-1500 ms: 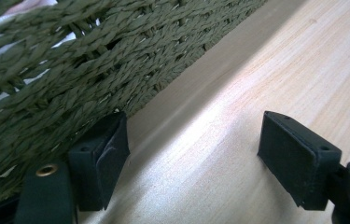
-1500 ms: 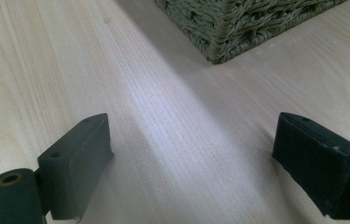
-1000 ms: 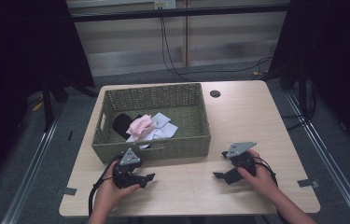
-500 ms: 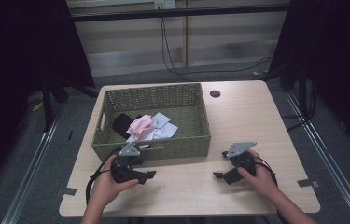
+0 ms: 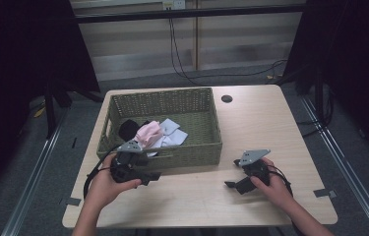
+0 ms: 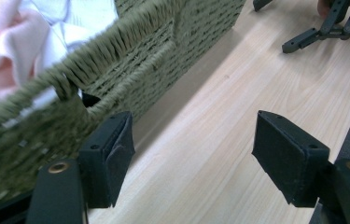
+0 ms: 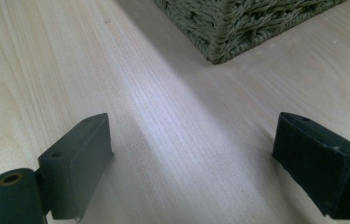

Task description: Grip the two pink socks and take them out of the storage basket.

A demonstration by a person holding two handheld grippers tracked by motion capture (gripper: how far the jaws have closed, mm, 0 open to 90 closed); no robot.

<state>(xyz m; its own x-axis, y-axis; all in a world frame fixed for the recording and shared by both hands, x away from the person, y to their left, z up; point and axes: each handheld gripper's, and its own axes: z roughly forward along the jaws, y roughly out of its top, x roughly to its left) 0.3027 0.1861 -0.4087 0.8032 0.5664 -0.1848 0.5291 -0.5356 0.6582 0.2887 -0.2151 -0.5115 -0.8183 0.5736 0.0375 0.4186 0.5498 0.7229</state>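
A green woven basket (image 5: 182, 147) stands on the left half of the table and holds a pink cloth (image 5: 148, 132), a white cloth (image 5: 172, 132) and a black cloth (image 5: 129, 129). My left gripper (image 5: 153, 166) is open right at the basket's near wall. In the left gripper view (image 6: 193, 140) one jaw sits beside the wall's handle slot (image 6: 90, 99), and the pink cloth (image 6: 0, 51) shows over the rim. My right gripper (image 5: 232, 173) is open low over bare wood, right of the basket. Nothing lies between its jaws (image 7: 191, 158); the basket corner (image 7: 219, 42) is ahead.
The wooden table (image 5: 270, 123) has a dark round hole (image 5: 227, 99) at the back. Black frame posts and cables stand beyond the far edge. In the left gripper view, the right gripper (image 6: 322, 28) shows farther off across the tabletop.
My left gripper has moved forward from the table's near side up to the basket's near wall. The right gripper has stayed put.
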